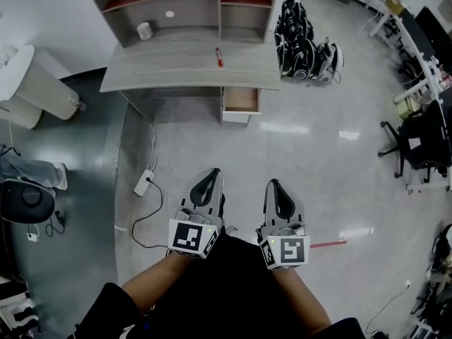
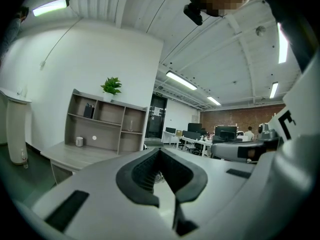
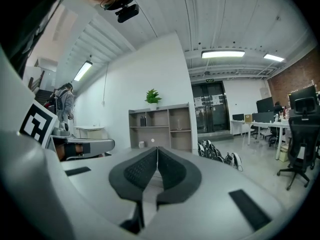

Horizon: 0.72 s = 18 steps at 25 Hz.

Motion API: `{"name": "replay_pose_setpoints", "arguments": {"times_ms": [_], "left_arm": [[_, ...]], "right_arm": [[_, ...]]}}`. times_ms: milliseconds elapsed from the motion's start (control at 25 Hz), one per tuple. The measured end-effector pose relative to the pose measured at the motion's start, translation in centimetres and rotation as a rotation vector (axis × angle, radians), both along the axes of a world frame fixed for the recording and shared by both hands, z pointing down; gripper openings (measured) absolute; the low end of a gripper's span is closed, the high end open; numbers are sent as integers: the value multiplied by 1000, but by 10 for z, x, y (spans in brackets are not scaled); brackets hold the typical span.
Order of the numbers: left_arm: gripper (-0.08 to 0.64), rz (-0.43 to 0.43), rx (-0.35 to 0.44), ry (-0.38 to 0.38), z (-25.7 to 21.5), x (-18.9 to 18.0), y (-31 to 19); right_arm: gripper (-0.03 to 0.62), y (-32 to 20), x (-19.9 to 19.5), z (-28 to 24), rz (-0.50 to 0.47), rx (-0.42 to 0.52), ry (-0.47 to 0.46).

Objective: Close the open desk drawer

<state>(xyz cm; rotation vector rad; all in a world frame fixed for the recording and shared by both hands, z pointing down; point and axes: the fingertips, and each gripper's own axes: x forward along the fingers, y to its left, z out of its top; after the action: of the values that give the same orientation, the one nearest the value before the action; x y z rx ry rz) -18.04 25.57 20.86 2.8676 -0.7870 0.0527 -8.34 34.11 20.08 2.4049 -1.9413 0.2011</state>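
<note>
Two tongs low in the head view, about 6 o'clock, side by side and apart, both aimed toward 12 o'clock and held roughly level. Clenched and empty, the left gripper [image 1: 211, 174]: ribbed pads [image 2: 142, 171] pressed together, nothing between. Same for the right gripper [image 1: 274, 183], pads [image 3: 137, 171] closed on nothing. Two marker cubes, one behind each gripper: left cube [image 1: 192, 236], right cube [image 1: 286, 251]. Two bare forearms running back toward 6 o'clock, left forearm [image 1: 152, 282] and right forearm [image 1: 305, 304], on either side of dark clothing.

On the glossy floor, one white power strip [image 1: 143, 182] at 10 o'clock of the left gripper, with a black cable looping near it. One thin red stick [image 1: 328, 244] on the floor at 3 o'clock of the right cube.

At 12 o'clock, well apart from both grippers, one open drawer [image 1: 241, 99], pulled out from under the right end of the desk [image 1: 169, 69], its wooden inside showing. On the desk top: one red marker [image 1: 219, 57], one white cup [image 1: 144, 30]. One shelf hutch [image 1: 180, 6] along the desk's far edge, one potted plant [image 3: 153, 95] on top of it. One cluster of black bags [image 1: 302, 44] on the floor at 3 o'clock of the desk. One black office chair [image 1: 417, 143] further out at 3 o'clock.
</note>
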Motion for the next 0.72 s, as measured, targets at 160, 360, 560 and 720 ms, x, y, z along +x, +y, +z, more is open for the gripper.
{"name": "replay_pose_setpoints", "arguments": {"times_ms": [160, 360, 560, 720], "left_arm": [[14, -21, -9, -7, 6, 17, -46], [14, -19, 1, -2, 2, 41, -99], [14, -4, -17, 35, -7, 62, -144], [14, 39, -44, 35, 2, 73, -175]], "right_arm": [[18, -52, 17, 4, -33, -22, 13], [18, -111, 36, -1, -58, -37, 35], [18, -160, 48, 1, -77, -60, 34], [18, -192, 62, 6, -60, -87, 47]]}}
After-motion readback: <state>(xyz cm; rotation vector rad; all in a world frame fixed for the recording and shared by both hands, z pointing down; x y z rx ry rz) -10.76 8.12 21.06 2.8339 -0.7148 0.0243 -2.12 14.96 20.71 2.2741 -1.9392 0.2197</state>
